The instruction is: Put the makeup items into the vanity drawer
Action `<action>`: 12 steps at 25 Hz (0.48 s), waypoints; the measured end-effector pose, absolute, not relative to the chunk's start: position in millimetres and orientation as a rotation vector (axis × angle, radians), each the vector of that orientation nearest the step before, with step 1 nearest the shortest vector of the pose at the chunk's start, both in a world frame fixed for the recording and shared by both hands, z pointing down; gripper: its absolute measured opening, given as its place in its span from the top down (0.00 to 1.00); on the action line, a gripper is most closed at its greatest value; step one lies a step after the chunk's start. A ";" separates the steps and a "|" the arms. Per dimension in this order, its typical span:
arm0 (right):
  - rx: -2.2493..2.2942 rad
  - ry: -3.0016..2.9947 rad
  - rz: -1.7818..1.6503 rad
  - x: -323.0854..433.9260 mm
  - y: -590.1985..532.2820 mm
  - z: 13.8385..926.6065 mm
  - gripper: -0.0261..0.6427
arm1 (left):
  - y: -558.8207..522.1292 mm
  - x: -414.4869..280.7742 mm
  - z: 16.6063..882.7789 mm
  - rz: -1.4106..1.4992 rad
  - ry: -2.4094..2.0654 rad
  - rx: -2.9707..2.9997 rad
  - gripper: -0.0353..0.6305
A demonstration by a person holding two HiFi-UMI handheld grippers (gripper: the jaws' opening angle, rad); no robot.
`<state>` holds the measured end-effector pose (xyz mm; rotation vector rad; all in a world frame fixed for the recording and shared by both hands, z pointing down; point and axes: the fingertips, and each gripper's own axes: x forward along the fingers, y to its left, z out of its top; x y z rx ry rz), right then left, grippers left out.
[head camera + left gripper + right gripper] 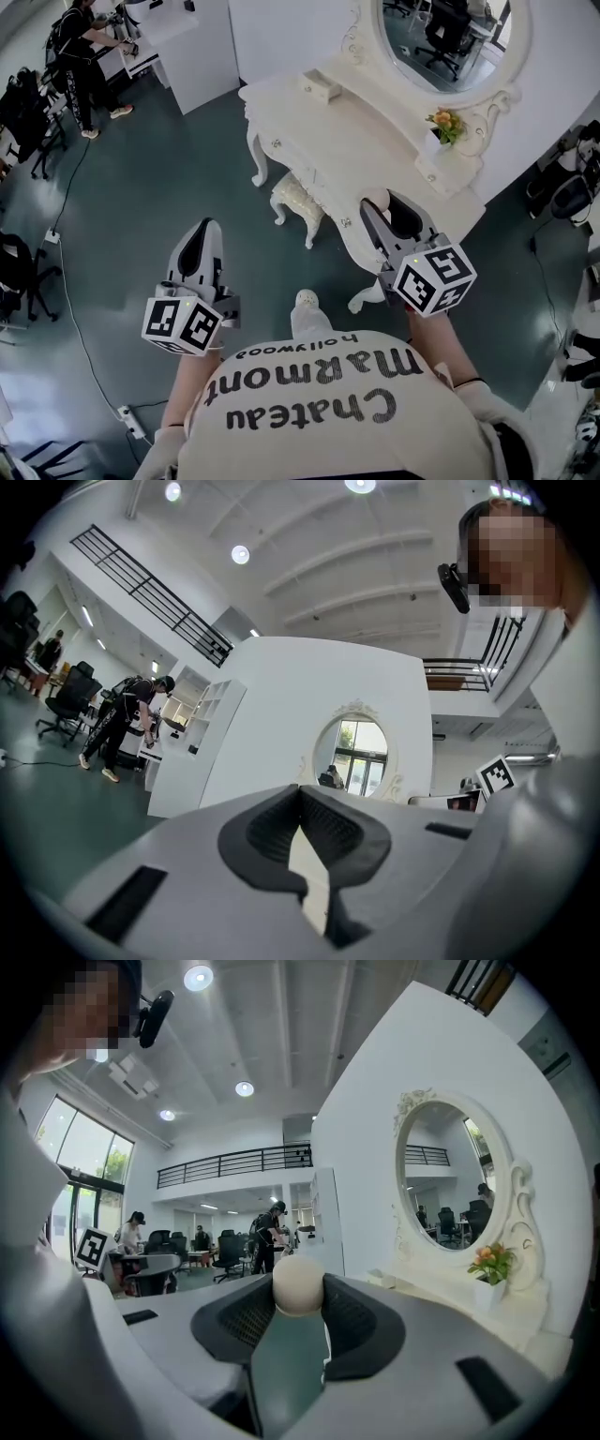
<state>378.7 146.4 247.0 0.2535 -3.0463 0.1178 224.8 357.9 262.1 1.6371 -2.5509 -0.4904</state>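
A white vanity table [375,141] with an oval mirror [441,37] stands ahead of me, and its drawer fronts [309,173] look closed. My right gripper [382,202] hangs over the vanity's front right edge. It is shut on a round cream makeup sponge [298,1285], which sits pinched between the dark pads [361,1321]. My left gripper [202,230] is held over the dark floor left of the vanity. Its tips meet in the left gripper view, and my left gripper [300,791] holds nothing.
A cushioned white stool [300,202] is tucked under the vanity. On the top stand a small flower pot [442,127] and a little box [322,86]. A person [80,56] works at a white desk far left, near office chairs [23,103]. A cable with a power strip [127,420] lies on the floor.
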 end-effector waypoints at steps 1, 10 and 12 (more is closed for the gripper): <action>0.253 -3.048 0.118 371.9 139.6 247.2 0.71 | 352.9 219.0 262.2 -0.483 -2.554 1.637 0.93; 0.226 -3.096 0.238 301.9 74.7 229.9 0.71 | 294.4 152.9 248.7 -0.441 -2.548 1.642 0.93; 0.227 -3.103 0.244 288.6 60.0 225.5 0.71 | 275.1 143.7 242.8 -0.431 -2.533 1.682 0.93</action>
